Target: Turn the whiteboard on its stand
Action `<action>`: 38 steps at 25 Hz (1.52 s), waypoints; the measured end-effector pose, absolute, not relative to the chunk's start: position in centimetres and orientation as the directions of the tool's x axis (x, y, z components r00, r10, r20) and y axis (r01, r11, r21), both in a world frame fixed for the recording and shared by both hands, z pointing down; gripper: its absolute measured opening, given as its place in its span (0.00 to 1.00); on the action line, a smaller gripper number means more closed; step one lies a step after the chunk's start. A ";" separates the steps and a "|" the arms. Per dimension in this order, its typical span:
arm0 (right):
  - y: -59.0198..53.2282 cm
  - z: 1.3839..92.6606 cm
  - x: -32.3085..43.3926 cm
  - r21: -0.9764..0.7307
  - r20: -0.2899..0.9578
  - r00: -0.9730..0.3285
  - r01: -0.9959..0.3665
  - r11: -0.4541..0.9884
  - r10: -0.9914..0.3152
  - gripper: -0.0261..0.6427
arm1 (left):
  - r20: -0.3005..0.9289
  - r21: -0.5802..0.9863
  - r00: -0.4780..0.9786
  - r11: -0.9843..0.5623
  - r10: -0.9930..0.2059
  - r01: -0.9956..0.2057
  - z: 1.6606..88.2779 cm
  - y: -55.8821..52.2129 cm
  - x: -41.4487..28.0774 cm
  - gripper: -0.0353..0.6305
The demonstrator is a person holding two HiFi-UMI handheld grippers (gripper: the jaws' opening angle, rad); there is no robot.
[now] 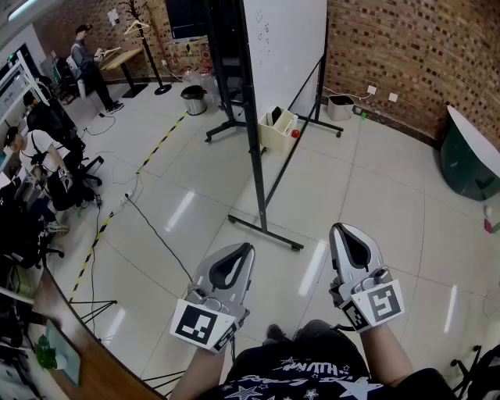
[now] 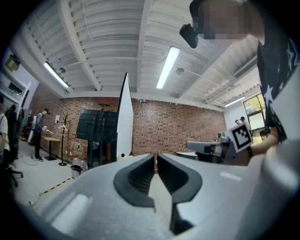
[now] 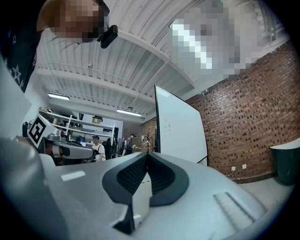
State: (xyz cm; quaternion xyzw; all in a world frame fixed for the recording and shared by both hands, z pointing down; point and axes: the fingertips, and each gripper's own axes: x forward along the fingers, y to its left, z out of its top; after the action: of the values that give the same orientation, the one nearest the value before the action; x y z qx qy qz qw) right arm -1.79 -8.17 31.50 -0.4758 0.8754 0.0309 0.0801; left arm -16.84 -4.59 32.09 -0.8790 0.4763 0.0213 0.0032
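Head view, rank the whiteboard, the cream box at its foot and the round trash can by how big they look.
1. whiteboard
2. cream box
3. trash can, though it stands farther off, so its true size against the box is unsure.

The whiteboard [image 1: 285, 47] runs off the head view's top edge, so its upper part is unseen. The faint marks [image 1: 264, 35] near its left side are too small to read (the right gripper view shows them no better). In the left gripper view the board stands edge-on, its face hidden. A black screen [image 1: 187, 17] behind it is cut by the same top edge. What lies in the cream box [image 1: 275, 129] beside the stand [image 1: 266, 232] is too small to tell. The dark green round surface [image 1: 467, 160] is cut by the right edge, and the wooden surface [image 1: 90, 363] by the bottom-left corner.
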 end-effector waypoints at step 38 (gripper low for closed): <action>-36.1 32.9 -1.1 -0.053 -0.160 -0.678 -0.720 0.692 -0.717 0.05 | -0.001 -0.048 0.334 -0.334 -0.942 -0.941 32.8 -32.1 -18.2 0.06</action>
State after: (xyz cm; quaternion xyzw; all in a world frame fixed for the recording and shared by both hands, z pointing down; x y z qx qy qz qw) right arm -1.14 -36.11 32.91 -0.3922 0.9160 0.0072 0.0841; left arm -18.16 -32.07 32.76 -0.8166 0.5768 -0.0137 0.0199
